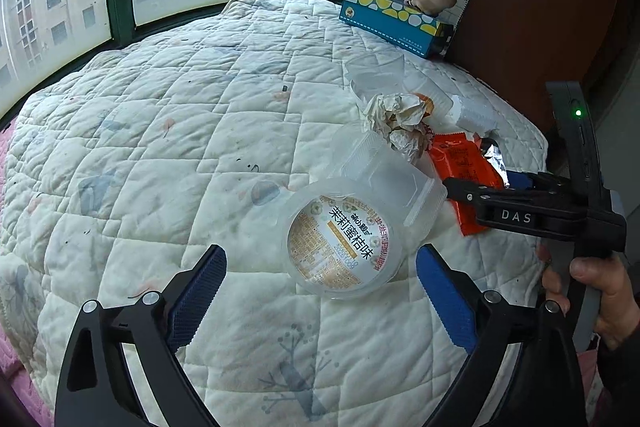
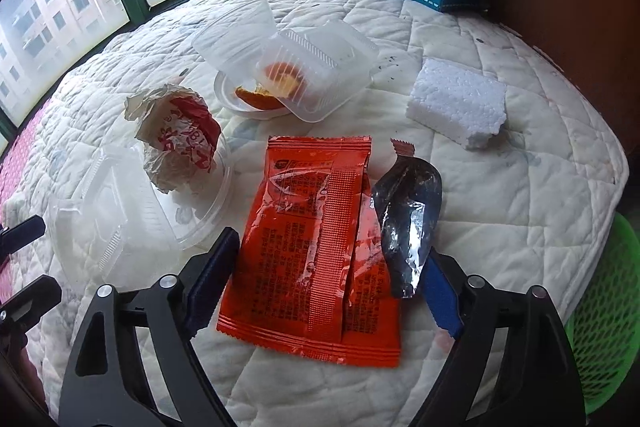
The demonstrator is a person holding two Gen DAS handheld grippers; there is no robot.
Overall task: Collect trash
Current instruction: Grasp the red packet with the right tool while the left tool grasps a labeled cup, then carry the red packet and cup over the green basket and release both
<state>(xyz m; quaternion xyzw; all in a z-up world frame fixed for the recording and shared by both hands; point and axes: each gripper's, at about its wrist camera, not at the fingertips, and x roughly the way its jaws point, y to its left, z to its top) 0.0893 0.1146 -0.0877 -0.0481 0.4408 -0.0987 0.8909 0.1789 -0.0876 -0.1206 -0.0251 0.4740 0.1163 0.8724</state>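
we hold our right gripper [image 2: 328,279] spread wide, straddling the flat orange foil snack wrapper [image 2: 316,259] on the white quilted mattress [image 2: 500,195], ready to pinch it. our left gripper [image 1: 320,271] is spread too, framing the clear plastic cup with printed lid [image 1: 348,239], likely next.

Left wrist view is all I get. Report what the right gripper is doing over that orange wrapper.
Observer: The right gripper is open, one finger on each side of the orange wrapper, not closed on it.
Operator: Tell me what that foil by the wrapper is.
Observer: A separate crumpled silver sachet, lying against the wrapper's right edge.
Operator: Find me a bin.
Observer: A green mesh basket sits below, past the right edge of the quilted surface.
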